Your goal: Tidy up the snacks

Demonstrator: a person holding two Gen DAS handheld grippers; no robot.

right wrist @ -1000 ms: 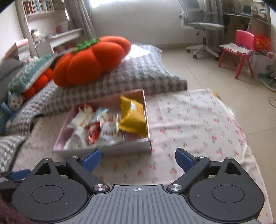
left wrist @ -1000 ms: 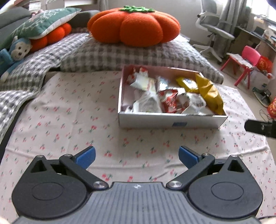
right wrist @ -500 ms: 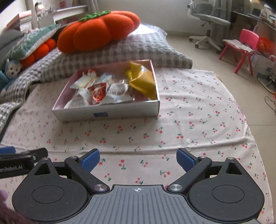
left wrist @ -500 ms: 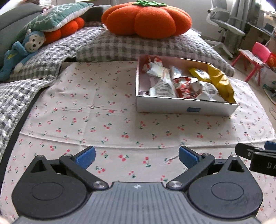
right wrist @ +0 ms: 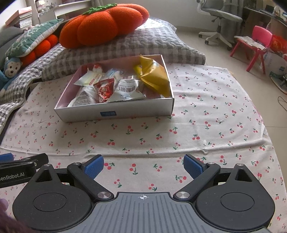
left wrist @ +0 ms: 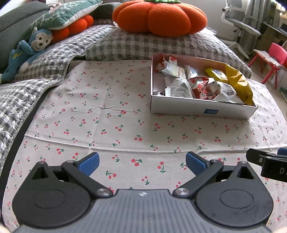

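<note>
Left wrist view: the left gripper point(left wrist: 141, 164) hangs above the cherry-print cloth point(left wrist: 107, 125) with its 2 blue pads point(left wrist: 89, 163) set wide apart and nothing between them. The white cardboard box point(left wrist: 200, 109) sits on the cloth ahead and to the right, well apart from the fingertips. Inside it lie the snacks: a yellow bag point(left wrist: 238, 84) leaning along the right wall, a red packet point(left wrist: 200, 87) near the middle, and several white packets point(left wrist: 179, 88) toward the left. Part of the right gripper point(left wrist: 267, 163) enters at the right edge of this view. Behind the box, an orange pumpkin cushion point(left wrist: 159, 16) rests on a grey checked pillow point(left wrist: 161, 44), and a blue monkey toy point(left wrist: 30, 48) lies at the far left. Right wrist view: the right gripper point(right wrist: 143, 165) is likewise held over the cloth point(right wrist: 206, 125) with its jaws spread and empty. The box point(right wrist: 114, 111) stands ahead and slightly left, with the yellow bag point(right wrist: 154, 77) against its right side and the red packet point(right wrist: 105, 87) at centre. The left gripper point(right wrist: 19, 170) shows at the left edge. An office chair point(right wrist: 218, 19) and a pink child's chair point(right wrist: 254, 44) stand on the floor at the right.
</note>
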